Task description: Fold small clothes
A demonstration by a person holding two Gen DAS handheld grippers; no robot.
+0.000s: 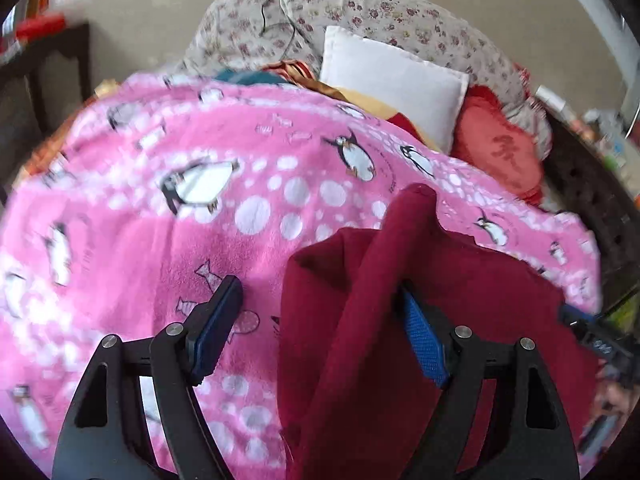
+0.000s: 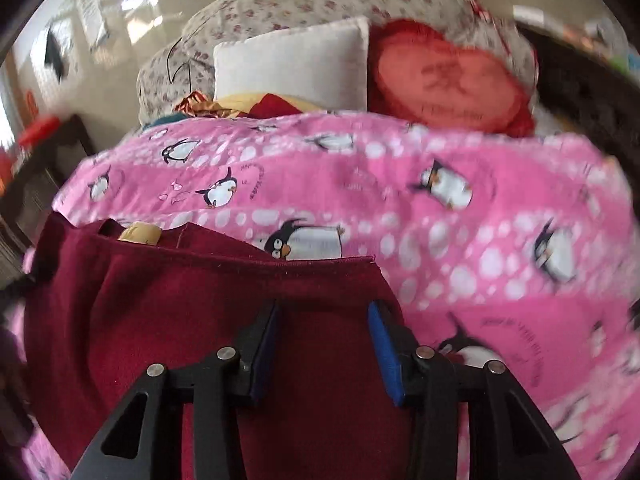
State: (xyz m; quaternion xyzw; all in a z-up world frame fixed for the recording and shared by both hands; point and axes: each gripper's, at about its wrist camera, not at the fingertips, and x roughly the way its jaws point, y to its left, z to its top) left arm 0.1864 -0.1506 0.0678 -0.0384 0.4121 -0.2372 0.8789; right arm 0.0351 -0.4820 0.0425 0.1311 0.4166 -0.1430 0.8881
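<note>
A dark red small garment (image 1: 460, 320) lies on a pink penguin-print blanket (image 1: 200, 208). In the left wrist view my left gripper (image 1: 320, 296) is open; a raised fold of the garment drapes over its right finger (image 1: 420, 336), and its left finger is over the bare blanket. In the right wrist view the garment (image 2: 180, 312) lies flat with its hem straight across, and a tan label (image 2: 140, 234) shows at its far edge. My right gripper (image 2: 324, 312) is open, both fingers resting over the garment. The blanket (image 2: 440, 220) spreads beyond.
At the bed's far end are a white pillow (image 1: 392, 84), a red heart-shaped cushion (image 1: 496, 148) and a floral quilt (image 1: 360, 12). A dark headboard (image 1: 592, 200) runs at the right. A dark table (image 1: 48, 64) stands at the left.
</note>
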